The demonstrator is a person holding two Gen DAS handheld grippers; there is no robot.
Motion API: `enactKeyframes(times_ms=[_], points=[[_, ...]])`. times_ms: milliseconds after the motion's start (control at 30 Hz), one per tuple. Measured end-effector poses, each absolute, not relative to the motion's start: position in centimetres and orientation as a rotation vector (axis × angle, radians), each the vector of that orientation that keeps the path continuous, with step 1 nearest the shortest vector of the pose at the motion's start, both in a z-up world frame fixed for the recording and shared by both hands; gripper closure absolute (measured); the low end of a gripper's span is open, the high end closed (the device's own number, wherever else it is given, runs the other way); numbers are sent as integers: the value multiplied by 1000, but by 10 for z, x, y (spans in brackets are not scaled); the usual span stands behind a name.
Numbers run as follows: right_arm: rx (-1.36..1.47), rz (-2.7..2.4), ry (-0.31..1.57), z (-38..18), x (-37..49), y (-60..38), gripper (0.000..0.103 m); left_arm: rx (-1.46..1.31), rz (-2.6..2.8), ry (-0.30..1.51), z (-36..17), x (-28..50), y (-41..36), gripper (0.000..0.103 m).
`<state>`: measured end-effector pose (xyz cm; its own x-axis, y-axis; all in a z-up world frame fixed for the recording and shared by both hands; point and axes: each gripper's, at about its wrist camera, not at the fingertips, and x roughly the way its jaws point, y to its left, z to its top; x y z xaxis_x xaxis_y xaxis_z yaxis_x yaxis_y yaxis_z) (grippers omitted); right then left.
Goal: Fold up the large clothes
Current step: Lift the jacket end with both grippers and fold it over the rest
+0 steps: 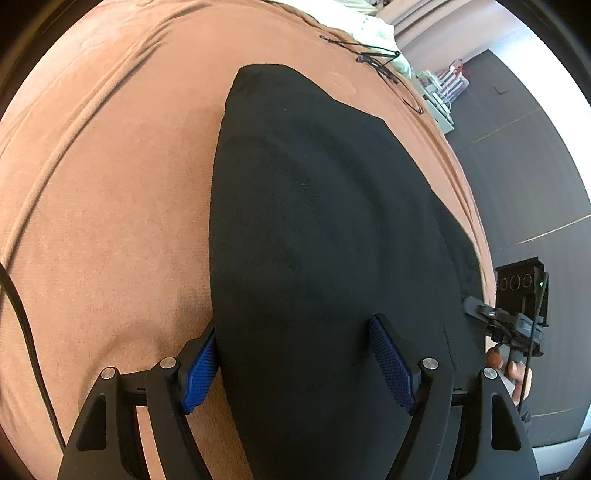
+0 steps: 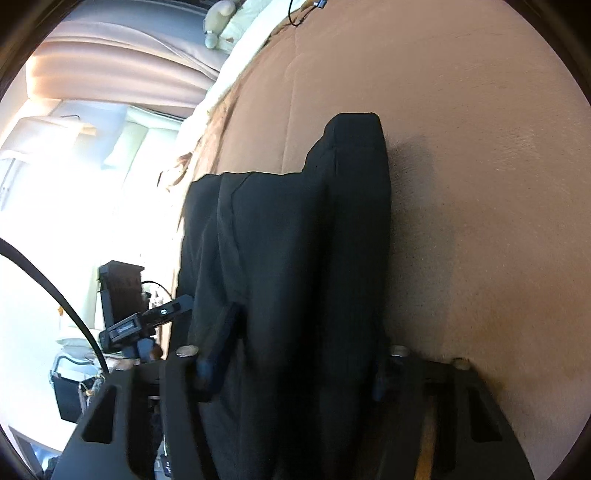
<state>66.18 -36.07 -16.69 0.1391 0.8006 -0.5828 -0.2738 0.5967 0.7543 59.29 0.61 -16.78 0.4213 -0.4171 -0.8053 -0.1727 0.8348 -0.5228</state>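
Note:
A black garment (image 1: 325,206) lies folded lengthwise on the brown bed cover (image 1: 110,184). My left gripper (image 1: 295,328) stands open over its near end: the left blue pad (image 1: 201,365) sits at the cloth's left edge and the right pad (image 1: 391,362) rests on top of it. In the right wrist view the garment (image 2: 295,240) shows as thick folded layers that fill the gap of my right gripper (image 2: 306,336). Its left finger (image 2: 221,332) presses into the cloth, and the other finger is mostly hidden. The right gripper (image 1: 480,312), held by a hand, also shows at the garment's right edge.
Thin black cables (image 1: 373,59) lie on the far part of the cover, beside white bedding (image 1: 373,29). The bed's edge runs down the right, with dark floor (image 1: 517,147) and a small rack (image 1: 443,92) beyond. A black cable (image 1: 22,314) hangs at the left.

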Motion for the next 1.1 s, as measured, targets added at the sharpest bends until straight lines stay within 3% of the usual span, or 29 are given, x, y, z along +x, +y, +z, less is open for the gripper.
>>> enactKeyframes(times_ms=[67, 133, 300, 367, 467, 767, 1100], points=[[531, 837, 1155, -160, 654, -364, 81, -614, -175, 1146, -166, 588, 9, 29], [514, 833, 1122, -152, 649, -367, 85, -631, -186, 1140, -164, 579, 11, 34], [470, 826, 1068, -128, 633, -354, 89, -611, -178, 1115, -149, 571, 9, 52], [443, 828, 1044, -114, 622, -347, 90, -621, -187, 1102, -140, 568, 8, 66], [413, 831, 1010, -95, 602, -345, 91, -626, -221, 1078, -121, 559, 3, 78], [354, 774, 871, -38, 518, -376, 92, -629, -298, 983, -60, 523, -24, 84], [287, 644, 769, 23, 438, -466, 92, -606, -475, 967, -21, 510, -109, 84]])
